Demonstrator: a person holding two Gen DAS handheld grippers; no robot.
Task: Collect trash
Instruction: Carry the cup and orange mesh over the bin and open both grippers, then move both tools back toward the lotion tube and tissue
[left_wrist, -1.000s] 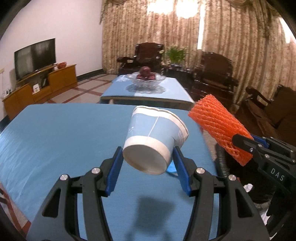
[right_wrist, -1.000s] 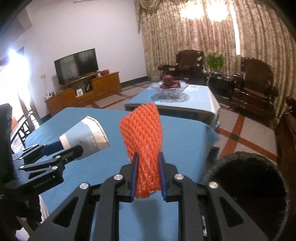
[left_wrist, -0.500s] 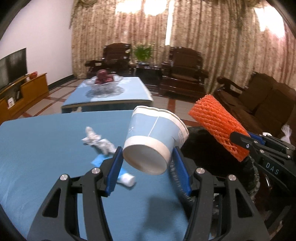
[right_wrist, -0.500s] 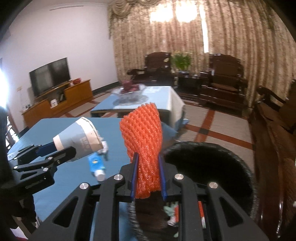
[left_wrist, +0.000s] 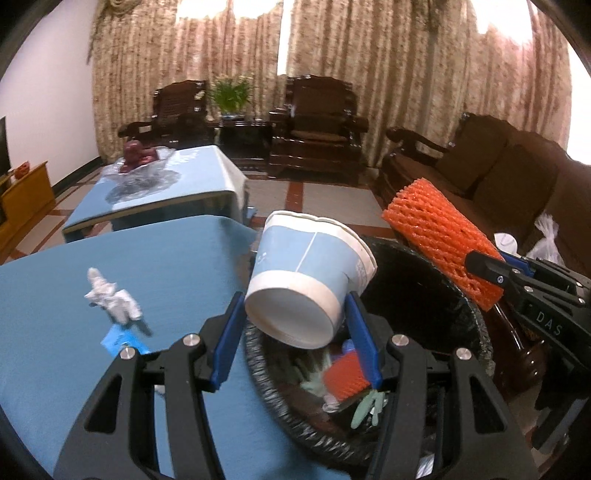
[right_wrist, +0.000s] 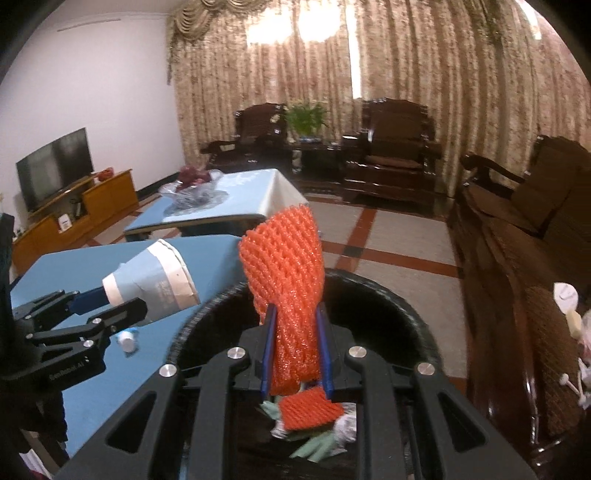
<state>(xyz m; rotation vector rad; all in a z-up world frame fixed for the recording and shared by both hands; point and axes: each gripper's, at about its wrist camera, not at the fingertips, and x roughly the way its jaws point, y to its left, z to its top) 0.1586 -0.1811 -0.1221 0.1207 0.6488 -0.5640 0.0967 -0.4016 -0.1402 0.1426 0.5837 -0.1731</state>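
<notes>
Left fingers are gripping a paper cup at the trash bin rim, risking a tabletop spill, while right fingers are clenching an orange foam net.

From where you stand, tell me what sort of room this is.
Most likely a home living room: carved wooden armchairs stand before long curtains, and a TV sits on a low wooden cabinet.

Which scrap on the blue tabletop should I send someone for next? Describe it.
On the blue-clothed table, just left of the black-lined round trash bin, lies a crumpled white paper wad. It sits just beyond a small blue wrapper; it is the only white, lumpy, twisted piece there.
</notes>
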